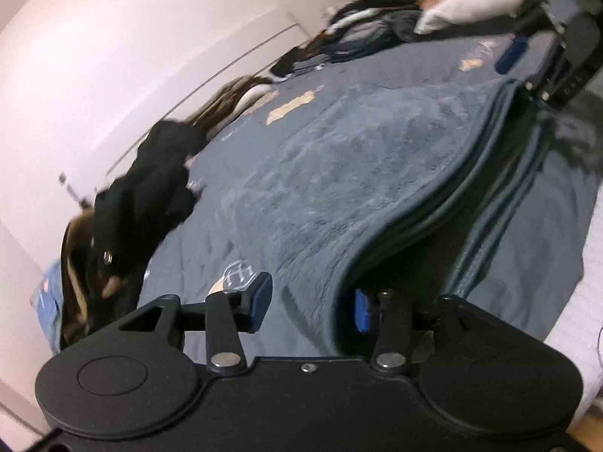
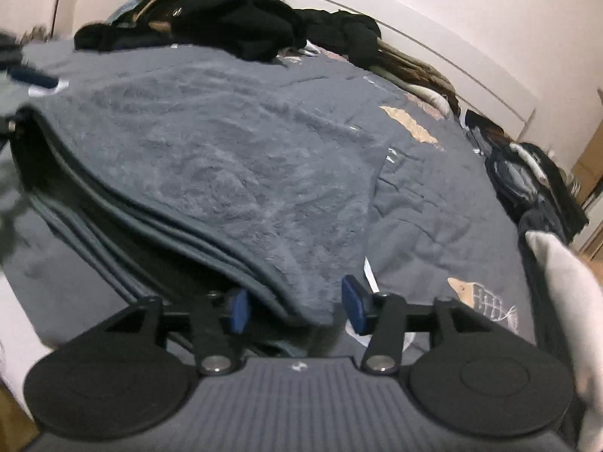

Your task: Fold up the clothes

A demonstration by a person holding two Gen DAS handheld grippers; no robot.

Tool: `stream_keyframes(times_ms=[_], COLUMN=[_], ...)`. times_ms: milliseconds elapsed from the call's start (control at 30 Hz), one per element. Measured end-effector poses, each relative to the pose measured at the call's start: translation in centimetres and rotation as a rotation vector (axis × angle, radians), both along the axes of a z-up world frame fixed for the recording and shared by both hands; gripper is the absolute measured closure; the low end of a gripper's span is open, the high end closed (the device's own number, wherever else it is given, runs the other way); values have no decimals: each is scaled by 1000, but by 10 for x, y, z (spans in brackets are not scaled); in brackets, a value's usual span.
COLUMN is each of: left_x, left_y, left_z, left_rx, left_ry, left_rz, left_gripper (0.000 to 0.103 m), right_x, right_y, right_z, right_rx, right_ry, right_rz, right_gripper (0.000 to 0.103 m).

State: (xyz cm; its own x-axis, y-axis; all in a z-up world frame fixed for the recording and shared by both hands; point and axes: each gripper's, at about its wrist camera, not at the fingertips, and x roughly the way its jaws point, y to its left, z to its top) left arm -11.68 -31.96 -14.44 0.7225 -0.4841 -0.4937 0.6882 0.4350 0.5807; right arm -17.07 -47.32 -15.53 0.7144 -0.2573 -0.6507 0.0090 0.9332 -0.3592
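Observation:
A dark grey fleece garment (image 1: 358,158) (image 2: 211,150) lies folded in several layers on the bed, its piped edges stacked along the near side. My left gripper (image 1: 311,305) stands open at one near corner of the stack, and fleece lies between its blue pads (image 1: 260,301) without being pinched. My right gripper (image 2: 296,307) is open at the other near corner, with the corner of the fleece loose between its pads (image 2: 354,305). In the left wrist view the right gripper (image 1: 516,52) shows at the upper right with a white sleeve (image 1: 471,0) behind it.
A grey bed cover (image 1: 527,263) (image 2: 433,207) with fish prints lies under the garment. A heap of black clothes (image 1: 150,196) (image 2: 241,22) and a stack of dark clothes (image 1: 377,26) (image 2: 535,184) line the far side by the white wall. The white mattress edge (image 1: 580,320) runs beside me.

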Motion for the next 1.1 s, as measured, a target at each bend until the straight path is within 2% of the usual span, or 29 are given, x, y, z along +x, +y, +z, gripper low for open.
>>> stream_keyframes(times_ms=[67,133,167,200,233,300,433,533,600,667,700,733,767,800,900,1000,1067,1100], left_x=[-7,-12,-14,-13,-11,-9,-9,-11,-16,-21,-22,-21,-18,-14,0,22,37,43], left_y=[-9,-16,-19,-21,-22,-18,-4,-4,-8,-8,-5,-2,2,6,16,20,18,16], left_z=[-8,-14,-17,-19,-20,-16,-2,-9,-16,-11,-5,3,13,22,46,56,54,51], left_rx=[42,66,73,79,84,87,90,140,171,166,146,101,39,-22,-202,-387,-476,-496], left_ry=[-38,-74,-78,-69,-49,-24,1,-22,-36,-7,22,63,111,158,300,433,519,539], left_rz=[-53,-90,-106,-115,-117,-126,-135,-145,-152,-169,-179,-182,-178,-175,-147,-57,7,31], left_gripper=[59,59,60,76,84,90,91,89,78,65,64,62,55,47,46,46,51,54], right_x=[-3,-5,-5,-6,-7,-12,-22,-27,-24,-20,-18,-18,-20,-22,-29,-26,-16,-10], right_y=[7,17,19,20,22,21,23,27,24,16,11,4,-4,-13,-37,-63,-76,-79], right_z=[-4,-7,-7,-8,-8,-7,-3,-15,-22,-13,-4,8,19,30,63,85,88,85], right_rx=[-12,-65,-87,-108,-130,-168,-246,-366,-393,-308,-253,-191,-125,-55,125,325,450,496], right_ry=[11,32,45,57,69,76,110,202,235,224,221,215,203,184,83,-50,-136,-168], right_rz=[66,143,165,188,210,262,360,434,447,412,380,346,313,274,170,35,-59,-95], right_gripper=[55,57,62,76,85,90,91,92,90,87,87,86,82,73,51,46,46,46])
